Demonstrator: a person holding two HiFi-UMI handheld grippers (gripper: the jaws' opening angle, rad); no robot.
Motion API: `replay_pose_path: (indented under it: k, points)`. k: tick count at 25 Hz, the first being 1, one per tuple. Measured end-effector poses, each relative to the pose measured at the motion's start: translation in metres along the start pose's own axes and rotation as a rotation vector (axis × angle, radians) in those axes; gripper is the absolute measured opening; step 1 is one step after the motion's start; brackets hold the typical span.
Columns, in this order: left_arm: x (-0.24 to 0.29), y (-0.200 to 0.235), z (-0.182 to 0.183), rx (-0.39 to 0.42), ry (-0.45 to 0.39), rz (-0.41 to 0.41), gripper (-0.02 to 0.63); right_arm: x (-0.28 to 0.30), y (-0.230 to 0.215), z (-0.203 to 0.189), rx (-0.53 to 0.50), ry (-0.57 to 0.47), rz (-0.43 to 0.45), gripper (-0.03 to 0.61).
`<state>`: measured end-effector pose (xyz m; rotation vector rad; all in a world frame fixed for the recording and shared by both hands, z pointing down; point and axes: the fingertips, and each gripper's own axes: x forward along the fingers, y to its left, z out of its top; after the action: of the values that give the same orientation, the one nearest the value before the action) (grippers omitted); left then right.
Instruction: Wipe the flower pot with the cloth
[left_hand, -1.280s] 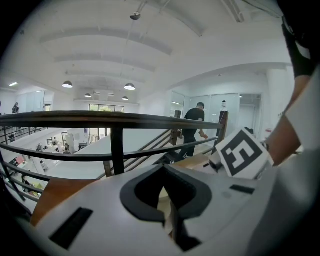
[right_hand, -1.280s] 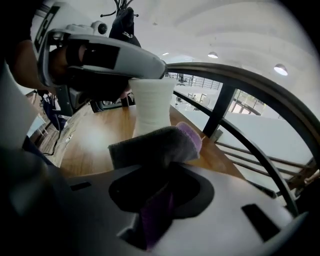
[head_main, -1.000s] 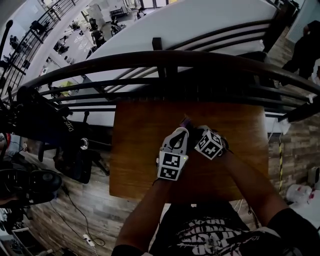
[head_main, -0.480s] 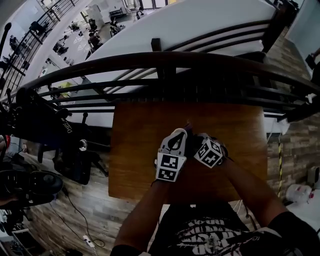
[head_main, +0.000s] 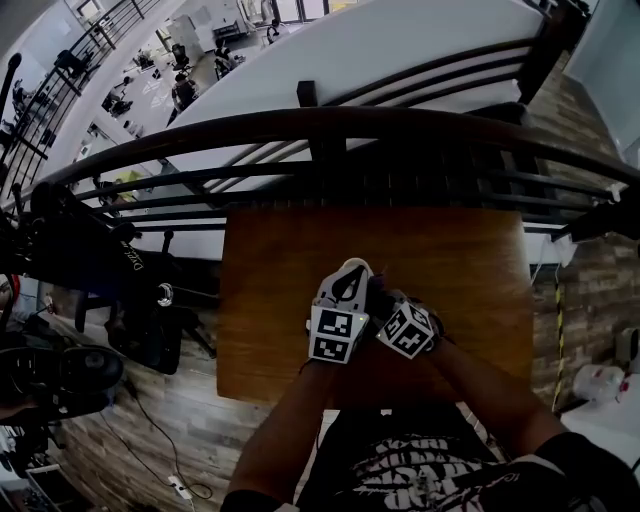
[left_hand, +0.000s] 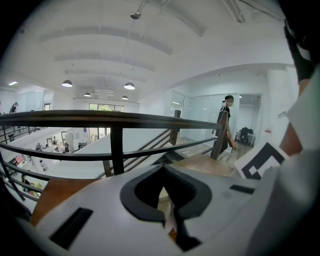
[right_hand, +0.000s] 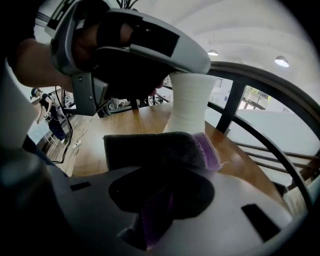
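A white flower pot (right_hand: 190, 102) stands on the wooden table (head_main: 270, 300). My left gripper (head_main: 350, 285) reaches in from above and is shut on the pot's rim. A cream edge of the pot (left_hand: 161, 196) shows between its jaws in the left gripper view. My right gripper (right_hand: 160, 200) is shut on a grey cloth (right_hand: 150, 147) with a purple edge. The cloth's folded front lies against the pot's lower side. In the head view both grippers sit close together near the table's front middle, the right gripper (head_main: 385, 305) beside the left, and they hide the pot.
A dark metal railing (head_main: 320, 130) runs along the table's far edge, close behind the pot. Black equipment and cables (head_main: 140, 310) stand on the floor to the left. A person (left_hand: 226, 122) stands far off by a glass wall.
My right gripper has slid with the cloth toward the table's front edge and a little left, closer to the left gripper. The cloth's purple tip no longer shows. The left gripper has stayed put.
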<state>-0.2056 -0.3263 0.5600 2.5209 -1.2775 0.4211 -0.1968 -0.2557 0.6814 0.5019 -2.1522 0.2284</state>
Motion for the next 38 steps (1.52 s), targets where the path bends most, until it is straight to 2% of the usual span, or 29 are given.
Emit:
replay_pose_path:
  k: [24,28,38]
  points:
    - [0.001,-0.004,0.001,0.000,0.001,-0.021,-0.002,0.037,0.054,0.018,-0.113,-0.039,0.097,0.084]
    - [0.001,-0.003,0.000,0.003,-0.001,-0.025,-0.002,0.034,0.049,0.005,-0.128,-0.011,0.098,0.084]
    - [0.002,-0.005,0.002,0.005,-0.006,-0.037,-0.002,0.013,0.005,-0.023,-0.090,0.029,0.034,0.084]
